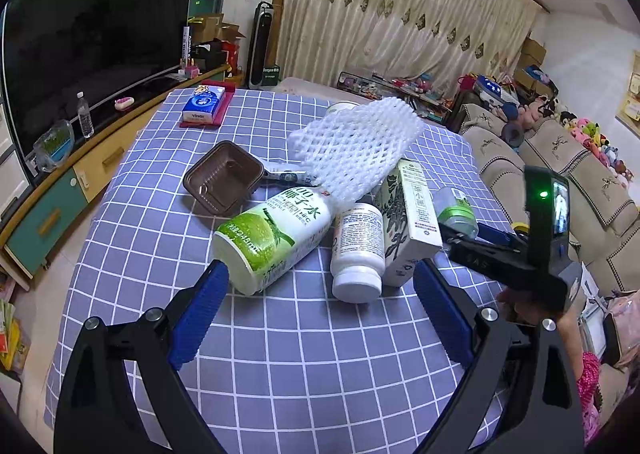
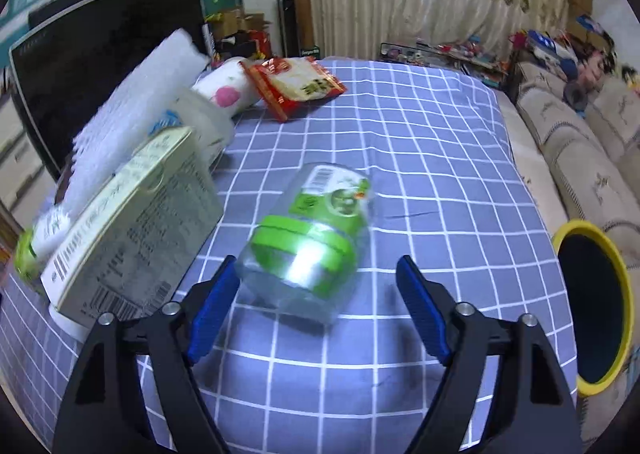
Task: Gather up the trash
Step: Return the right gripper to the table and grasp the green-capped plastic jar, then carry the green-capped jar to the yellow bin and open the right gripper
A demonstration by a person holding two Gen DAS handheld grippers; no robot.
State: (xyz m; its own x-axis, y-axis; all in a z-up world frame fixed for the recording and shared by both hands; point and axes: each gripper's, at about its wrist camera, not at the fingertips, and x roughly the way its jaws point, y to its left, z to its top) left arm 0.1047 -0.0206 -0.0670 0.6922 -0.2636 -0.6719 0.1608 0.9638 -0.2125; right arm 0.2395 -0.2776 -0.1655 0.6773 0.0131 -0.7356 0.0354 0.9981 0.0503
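Coconut-water bottle (image 1: 272,238) label reads "245mL"; tissues (image 1: 202,104) "Vinda".

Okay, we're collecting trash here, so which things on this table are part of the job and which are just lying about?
Part of the job:
clear plastic bottle with green label
green coconut-water bottle
white pill bottle
white foam fruit net
brown plastic tray
yellow-rimmed bin

Just lying about:
blue tissue pack
black television

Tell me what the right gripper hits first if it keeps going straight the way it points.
The right gripper is open, and the clear plastic bottle with the green label lies directly ahead, partly between its fingers, so probably that; the frame is blurred.
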